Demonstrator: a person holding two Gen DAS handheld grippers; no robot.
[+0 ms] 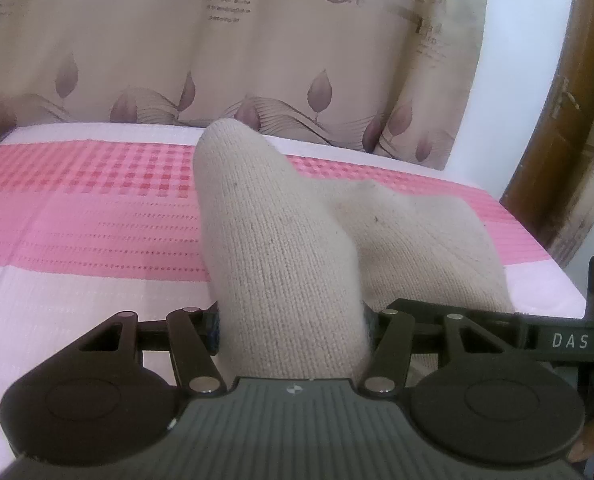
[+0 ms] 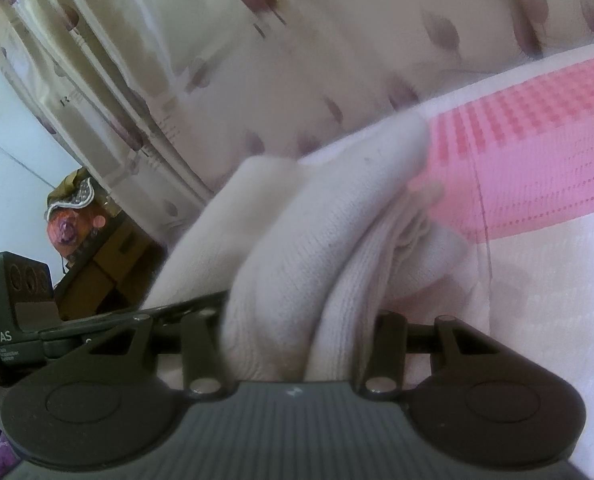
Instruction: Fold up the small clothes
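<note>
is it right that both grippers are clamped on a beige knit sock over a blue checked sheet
Not quite: the sheet is pink and white, not blue, as the left wrist view shows. The rest holds: the left gripper and right gripper each pinch the beige knit sock.

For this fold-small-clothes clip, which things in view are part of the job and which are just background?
Job:
- beige knit garment, clamped by both grippers
- left gripper
- right gripper
- pink bedsheet, the work surface

Background:
- leaf-print curtain
- wooden door
- cardboard boxes
</note>
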